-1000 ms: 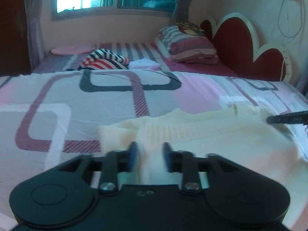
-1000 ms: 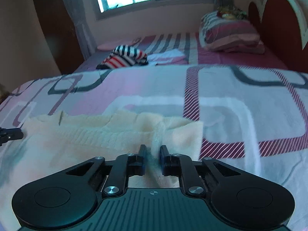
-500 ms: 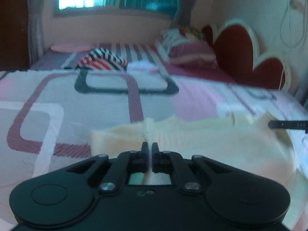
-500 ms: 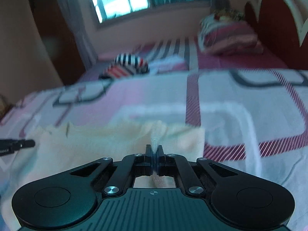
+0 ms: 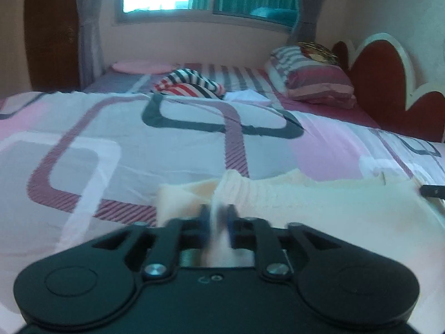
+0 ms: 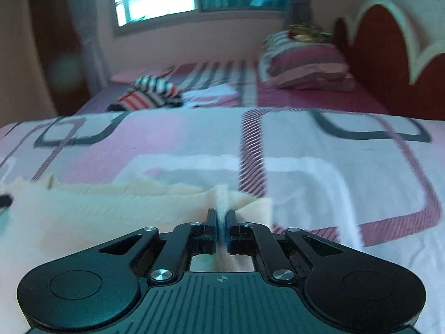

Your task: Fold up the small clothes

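Wide bed point(image 5: 144, 150) under a patterned cover of pink, grey and white with striped loops, filling both views. At its far end, a scalloped red headboard point(image 5: 375, 83) with a striped pillow point(image 5: 311, 80) beside it. On the near part of the cover, spread flat, a cream knit garment point(image 5: 333, 217), its ribbed edge turned away from the cameras. Farther up the bed, well apart from it, a bundle of red, white and dark striped clothing point(image 5: 192, 83) next to a small white folded piece point(image 5: 247, 96). Left gripper point(image 5: 218, 217) at the garment's left corner, jaws opening, a raised ridge of cream cloth between them, blurred. Right gripper point(image 6: 221, 220) at the right corner, jaws opening too, a pinched fold standing up in the narrow gap, pads touching it.
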Demonstrator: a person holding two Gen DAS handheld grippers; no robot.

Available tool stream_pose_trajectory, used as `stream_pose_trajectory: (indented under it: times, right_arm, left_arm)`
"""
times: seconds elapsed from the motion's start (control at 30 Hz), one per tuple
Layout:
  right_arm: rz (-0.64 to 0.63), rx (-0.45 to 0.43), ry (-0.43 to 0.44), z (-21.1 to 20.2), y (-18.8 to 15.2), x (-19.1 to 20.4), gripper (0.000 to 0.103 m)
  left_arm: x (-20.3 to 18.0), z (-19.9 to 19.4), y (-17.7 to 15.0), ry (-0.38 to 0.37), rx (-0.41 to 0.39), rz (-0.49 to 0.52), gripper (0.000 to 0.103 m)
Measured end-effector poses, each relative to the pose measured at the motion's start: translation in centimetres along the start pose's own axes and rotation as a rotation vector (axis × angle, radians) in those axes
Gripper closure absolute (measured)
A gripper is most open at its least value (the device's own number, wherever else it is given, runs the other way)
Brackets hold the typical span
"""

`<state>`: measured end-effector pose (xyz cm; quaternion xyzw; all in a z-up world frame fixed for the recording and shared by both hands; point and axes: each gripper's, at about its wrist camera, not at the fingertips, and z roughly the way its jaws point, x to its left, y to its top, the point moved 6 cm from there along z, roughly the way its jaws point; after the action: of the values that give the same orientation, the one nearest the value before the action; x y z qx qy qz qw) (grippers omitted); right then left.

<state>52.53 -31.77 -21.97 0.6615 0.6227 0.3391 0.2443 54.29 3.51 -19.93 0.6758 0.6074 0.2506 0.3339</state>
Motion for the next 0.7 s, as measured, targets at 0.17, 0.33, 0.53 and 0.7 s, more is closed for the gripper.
stream_pose_trajectory:
  times: [0.17, 0.33, 0.53, 0.7]
  right_arm:
    - [0.02, -0.062, 0.008, -3.2, 0.9, -0.3, 0.074]
    - [0.044, -0.056, 0.149, -6.3, 0.7, 2.6, 0.073]
    - [-0.031, 0.034, 0.224, -5.5, -2.4, 8.3, 0.073]
    - [-0.11, 0.061, 0.083, -4.7, -4.9, 6.2, 0.073]
  left_arm:
    - [-0.1, -4.0, 0.9, -0.011, -0.052, -0.012, 0.058]
    - [-4.0, -6.5, -0.1, -0.098, -0.025, 0.054, 0.046]
    - [-7.4, -5.0, -3.4, -0.09, 0.045, 0.118, 0.043]
    - [-4.4, -5.2, -5.2, -0.08, 0.09, 0.066, 0.04]
